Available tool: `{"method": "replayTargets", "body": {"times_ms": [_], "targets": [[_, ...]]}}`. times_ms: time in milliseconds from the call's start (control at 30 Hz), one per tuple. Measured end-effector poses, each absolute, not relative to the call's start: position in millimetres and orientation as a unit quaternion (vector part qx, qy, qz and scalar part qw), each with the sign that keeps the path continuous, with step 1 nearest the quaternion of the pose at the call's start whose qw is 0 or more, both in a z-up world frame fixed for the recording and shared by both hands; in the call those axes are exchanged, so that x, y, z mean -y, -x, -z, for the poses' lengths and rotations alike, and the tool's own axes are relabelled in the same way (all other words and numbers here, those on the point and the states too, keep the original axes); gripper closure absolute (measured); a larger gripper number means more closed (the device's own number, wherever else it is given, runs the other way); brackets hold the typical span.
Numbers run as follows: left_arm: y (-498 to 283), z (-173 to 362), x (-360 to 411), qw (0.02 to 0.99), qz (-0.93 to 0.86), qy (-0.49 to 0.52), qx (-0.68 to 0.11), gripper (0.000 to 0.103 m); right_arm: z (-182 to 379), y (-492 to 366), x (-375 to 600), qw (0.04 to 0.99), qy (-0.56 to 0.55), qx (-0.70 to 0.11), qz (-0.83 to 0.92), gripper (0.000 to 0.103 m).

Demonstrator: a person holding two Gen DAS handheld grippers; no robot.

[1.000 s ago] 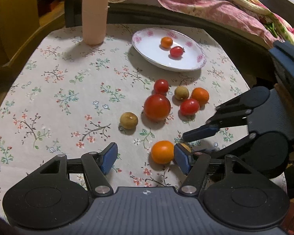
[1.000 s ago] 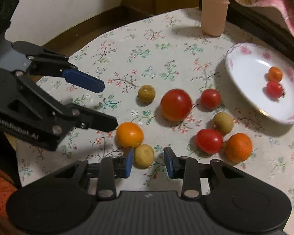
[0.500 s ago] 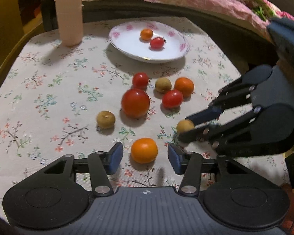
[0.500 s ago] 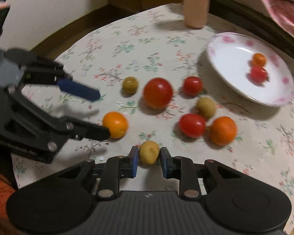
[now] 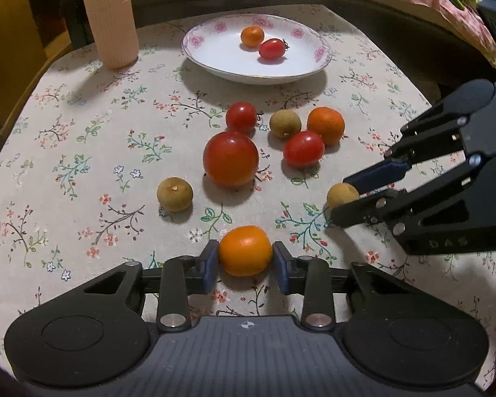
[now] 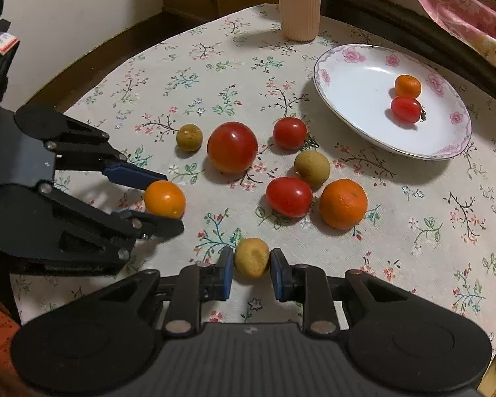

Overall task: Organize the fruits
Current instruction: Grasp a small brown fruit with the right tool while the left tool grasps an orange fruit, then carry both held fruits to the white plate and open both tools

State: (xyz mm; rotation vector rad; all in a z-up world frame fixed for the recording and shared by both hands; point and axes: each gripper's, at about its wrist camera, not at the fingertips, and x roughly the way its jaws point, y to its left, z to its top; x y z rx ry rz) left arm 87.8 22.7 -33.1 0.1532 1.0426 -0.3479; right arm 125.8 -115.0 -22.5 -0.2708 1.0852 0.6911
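White floral plate (image 5: 319, 53) with orange fruit (image 5: 252, 35) and tomato (image 5: 272, 48); left claw (image 5: 245, 258) closing around orange (image 5: 245, 249), right claw (image 6: 251, 266) seemingly clamping longan (image 6: 251, 257).

A matt cotton-like tablecloth (image 5: 82, 152) printed with small flowers covers the table, beneath a glossy white china plate (image 5: 215, 63) with pink roses. The tomatoes (image 5: 230, 158) shine smooth and waxy, the small brown fruits (image 5: 174, 194) look dull and rough-skinned. A ribbed, matt pink plastic cup (image 5: 110, 16) stands behind.

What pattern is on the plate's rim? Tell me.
Pink roses on the white plate; right wrist view shows it best.
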Motion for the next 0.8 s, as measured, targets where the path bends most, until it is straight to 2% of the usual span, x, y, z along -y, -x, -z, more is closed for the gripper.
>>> {"method": "replayTargets", "body": {"times_ms": [800], "targets": [[-94.1,37.5,-3.4,0.848,0.172,-0.106,-0.490,0.060,28.0,-120.2,113.4,0.790,0.142,-0.500,-0.324,0.072]]}}
